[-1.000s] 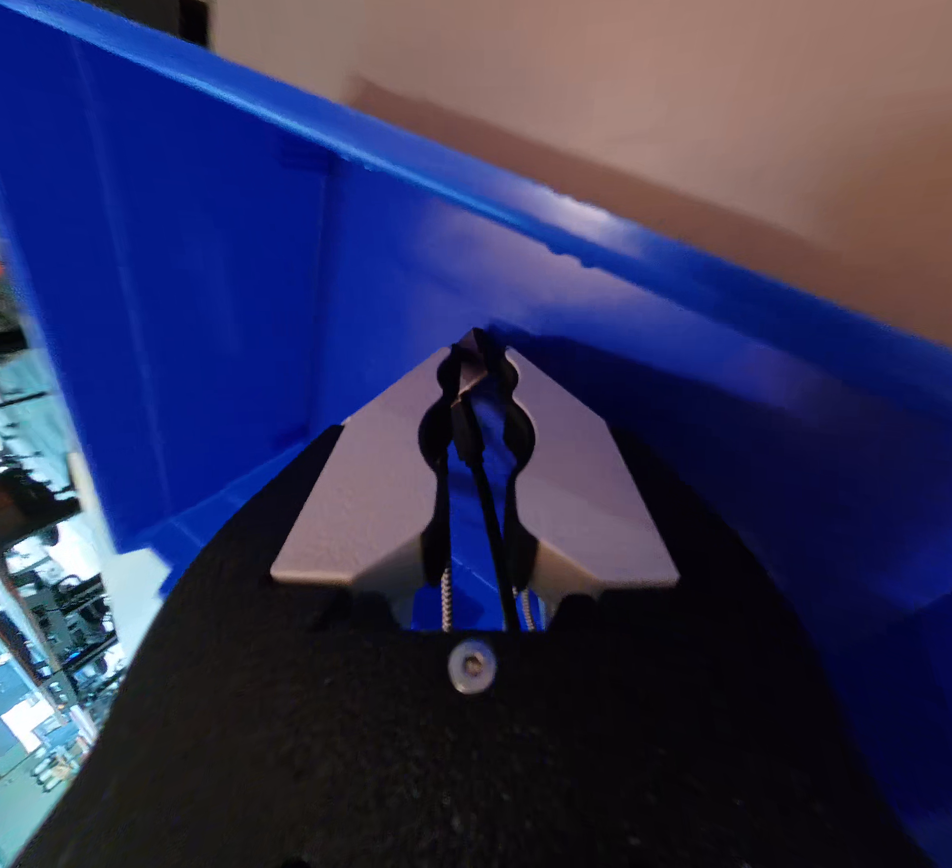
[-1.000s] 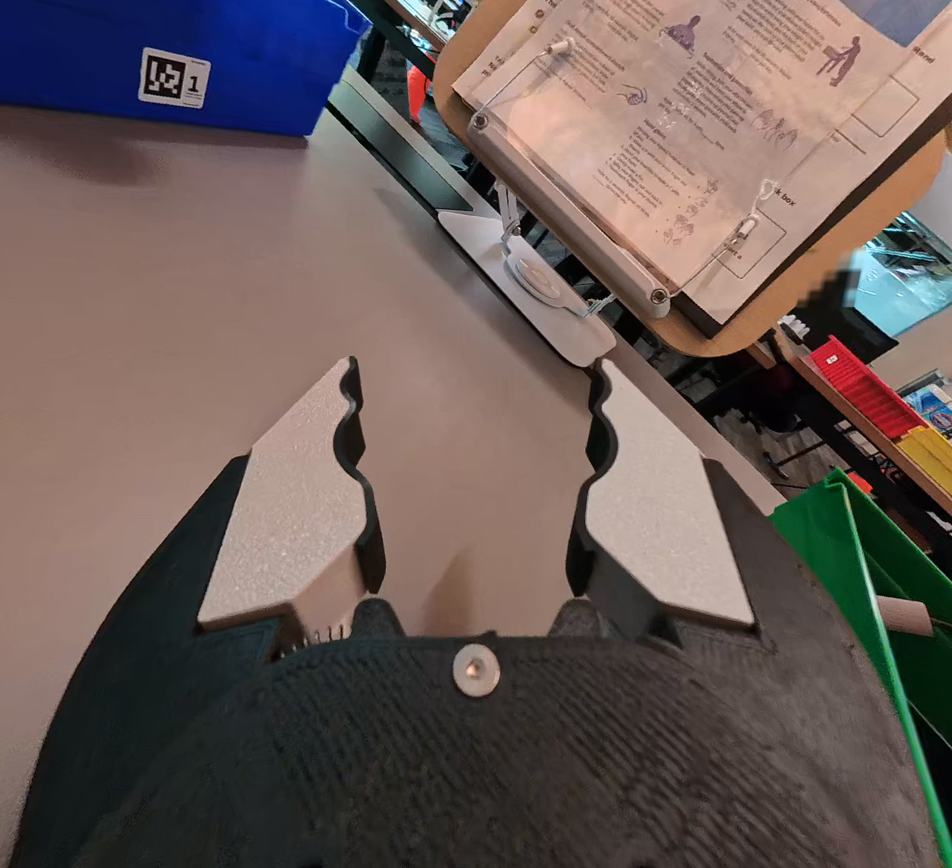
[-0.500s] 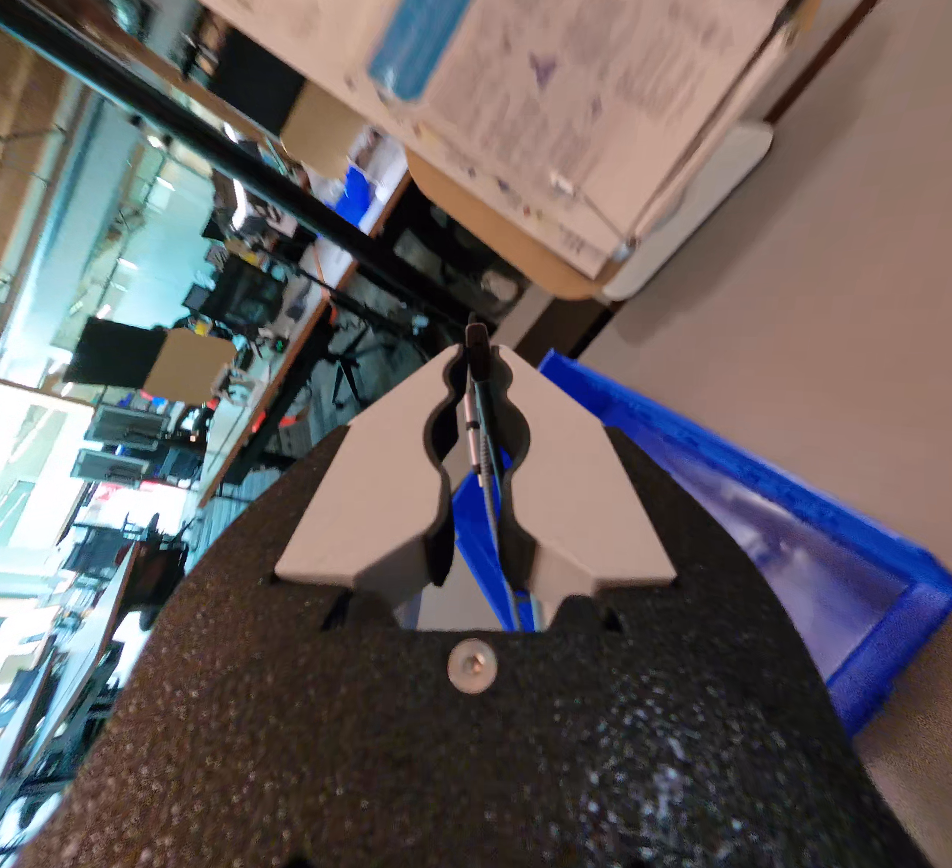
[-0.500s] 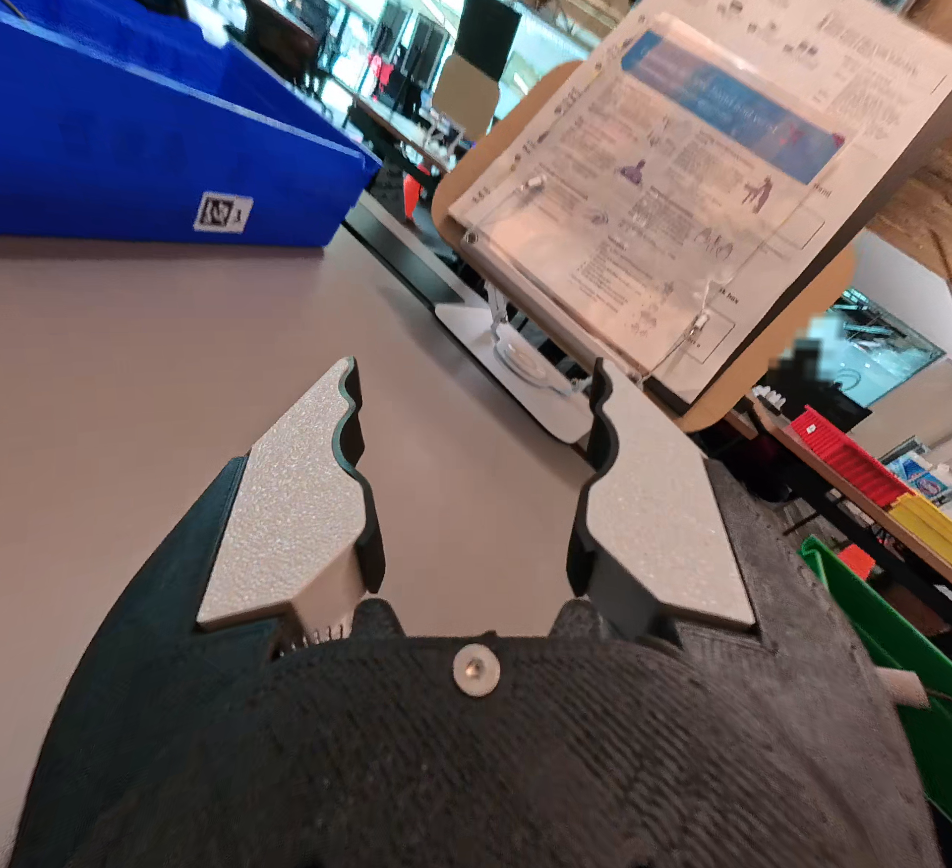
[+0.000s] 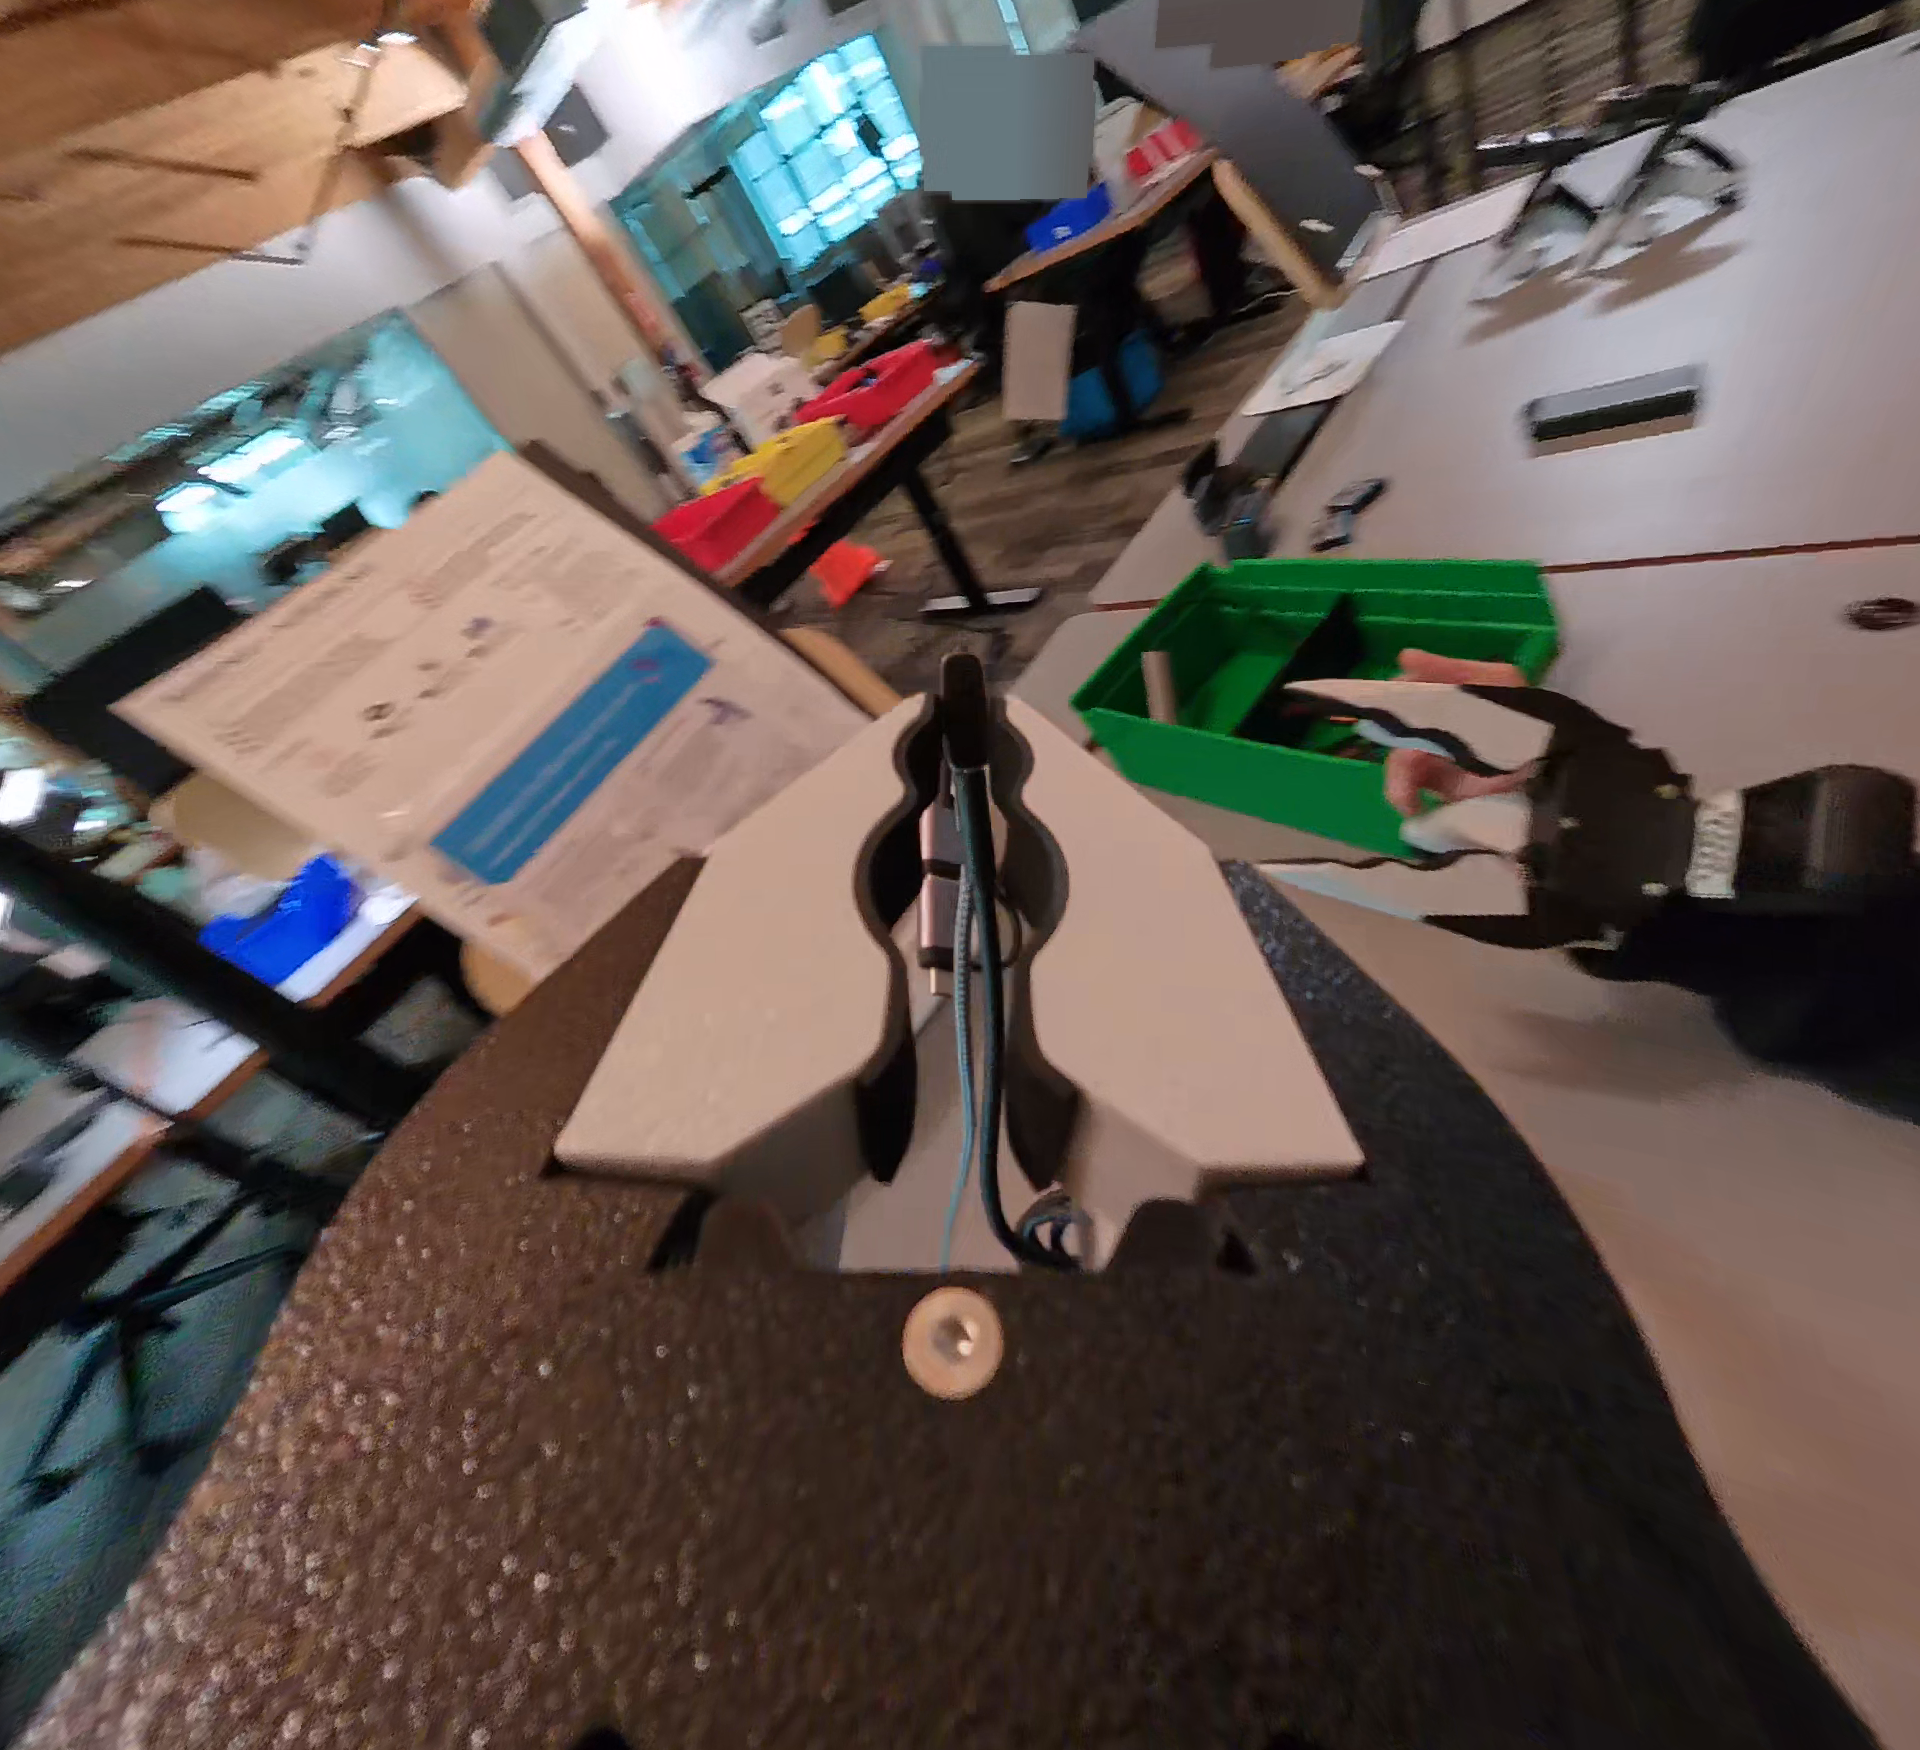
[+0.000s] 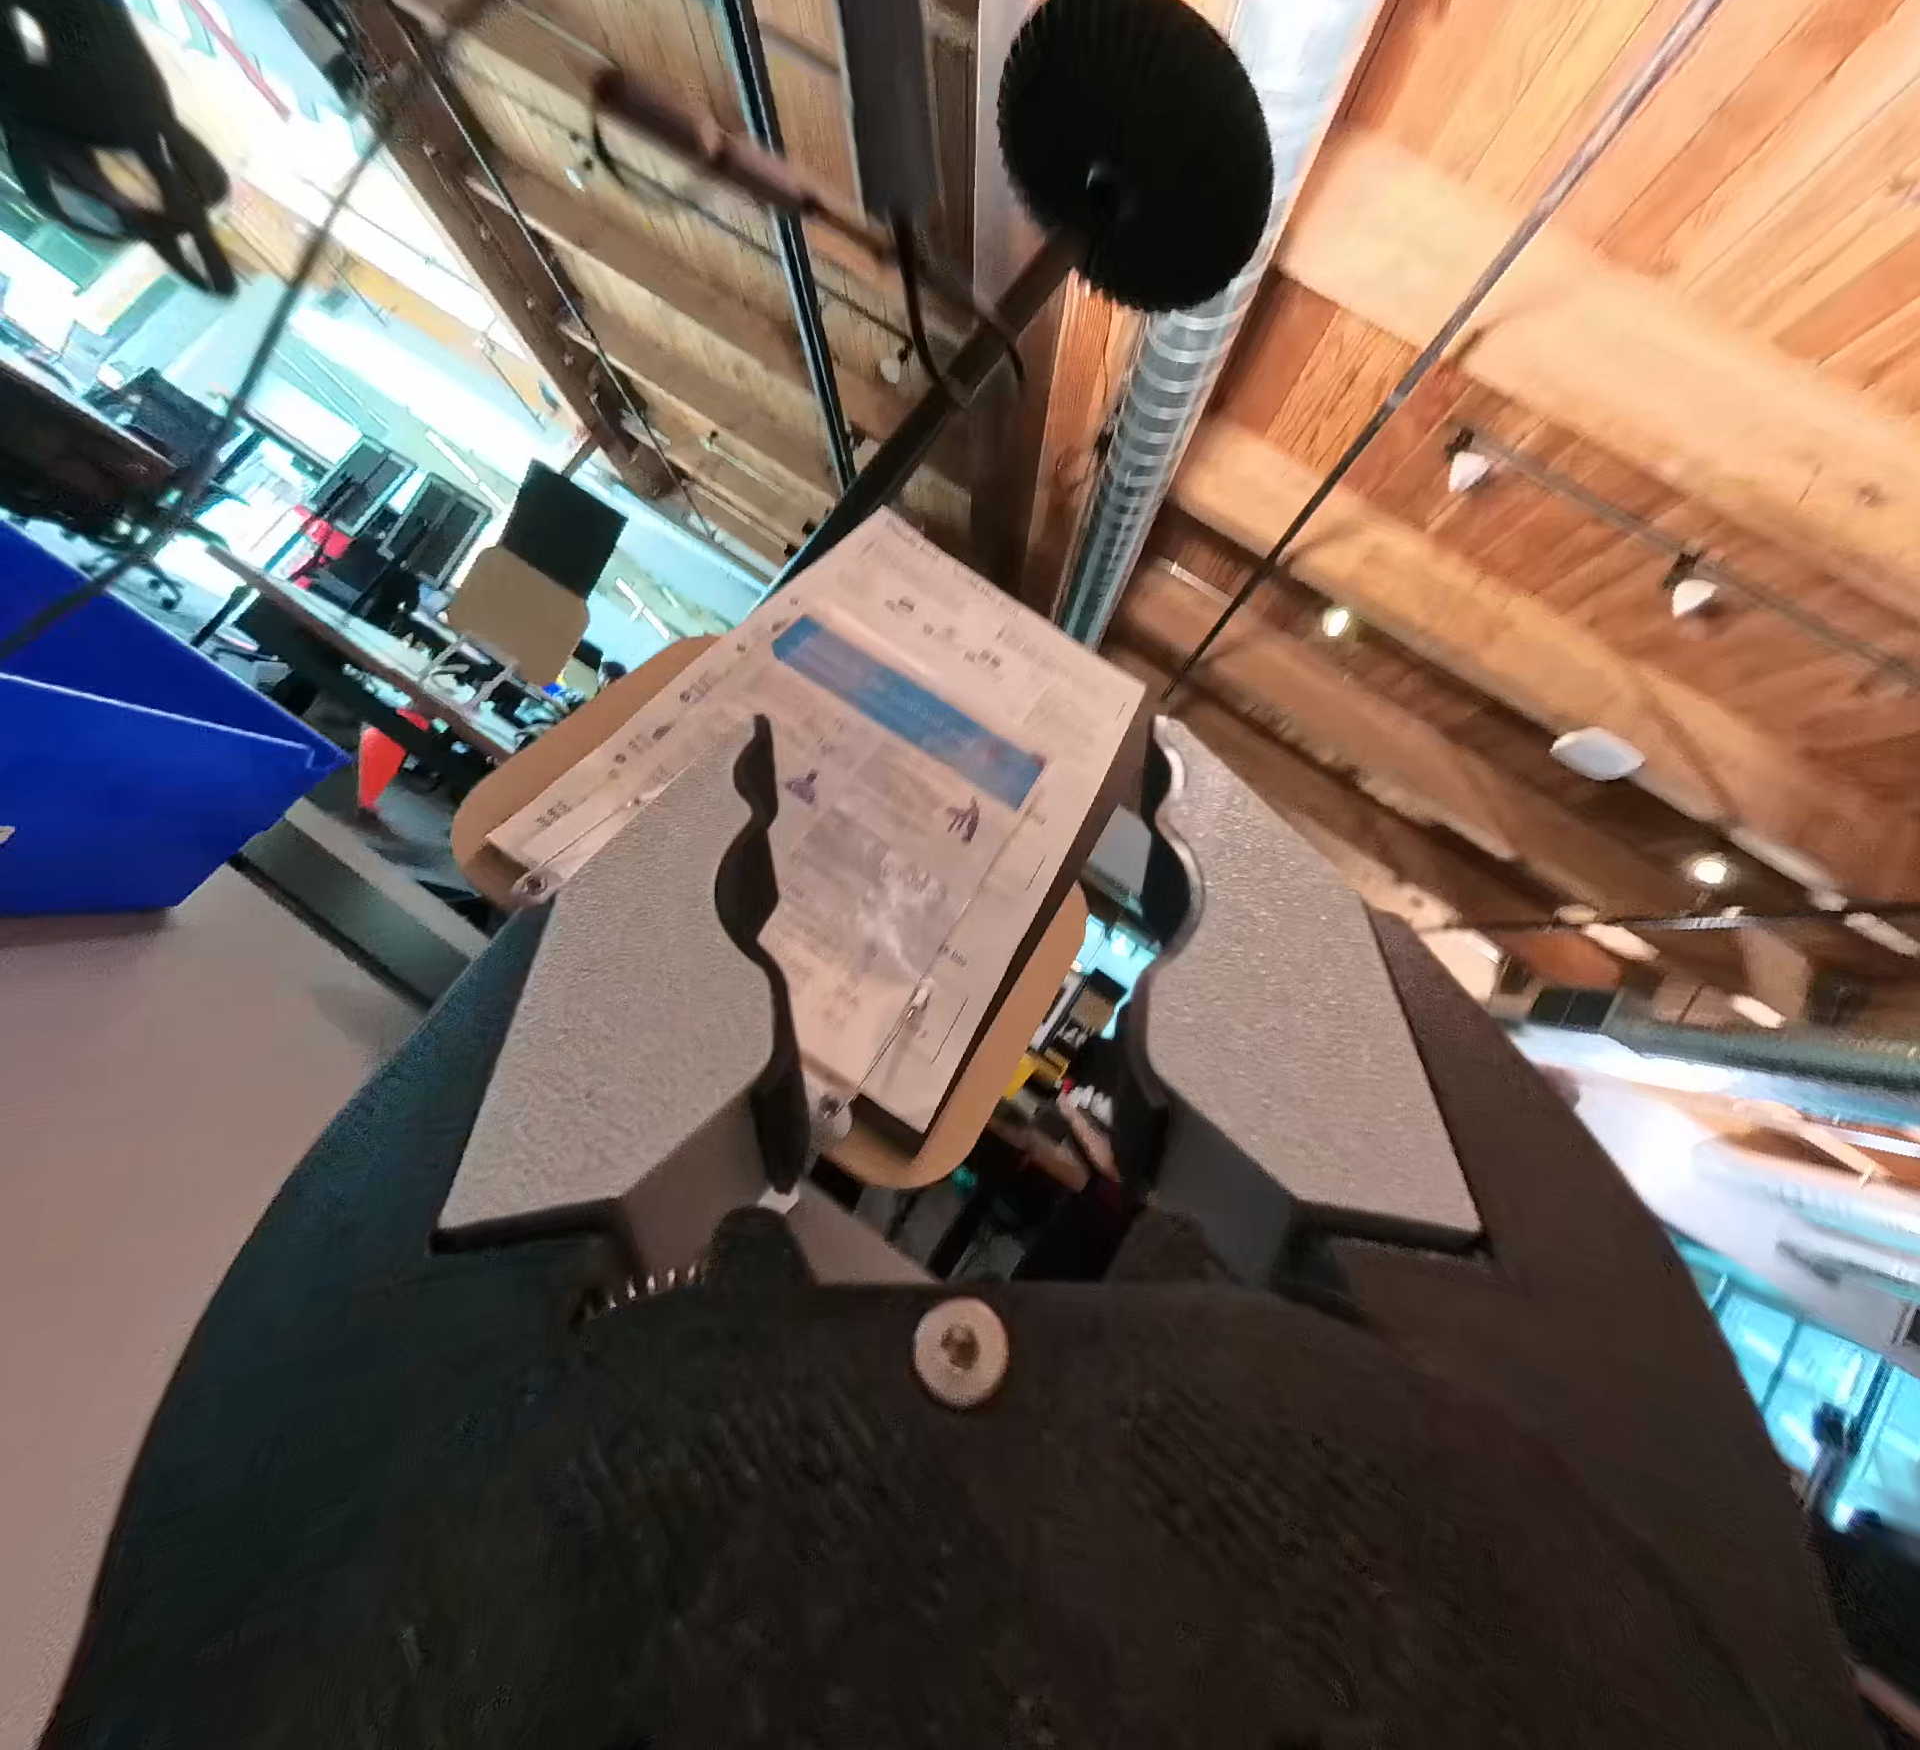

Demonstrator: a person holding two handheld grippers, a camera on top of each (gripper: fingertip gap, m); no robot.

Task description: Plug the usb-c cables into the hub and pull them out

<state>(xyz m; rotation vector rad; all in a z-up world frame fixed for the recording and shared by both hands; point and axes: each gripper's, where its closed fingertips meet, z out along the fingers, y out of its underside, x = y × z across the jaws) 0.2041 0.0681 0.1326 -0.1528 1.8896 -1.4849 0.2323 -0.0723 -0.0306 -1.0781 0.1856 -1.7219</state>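
Note:
My left gripper (image 5: 963, 724) is shut on a black usb-c cable (image 5: 982, 921), held in the air. The cable's black plug (image 5: 961, 687) sticks out past the fingertips. A silver connector (image 5: 935, 879) and a thin braided lead also sit between the jaws. My right gripper (image 6: 956, 744) is open and empty, tilted up toward the ceiling. It also shows in the left wrist view (image 5: 1423, 765) at the right, open above the table, with a hand behind it. No hub is in view.
A green bin (image 5: 1320, 775) with parts stands on the grey table (image 5: 1558, 1181) beyond the right gripper. An instruction sheet on a stand (image 6: 883, 817) rises at the table's far edge. A blue bin (image 6: 135, 765) sits at the left. About 25 centimeters separates my left fingertips from my right.
My left gripper came up out of the blue bin with the cable and swung round to face across the room. My right gripper tilted upward from the table and stayed open.

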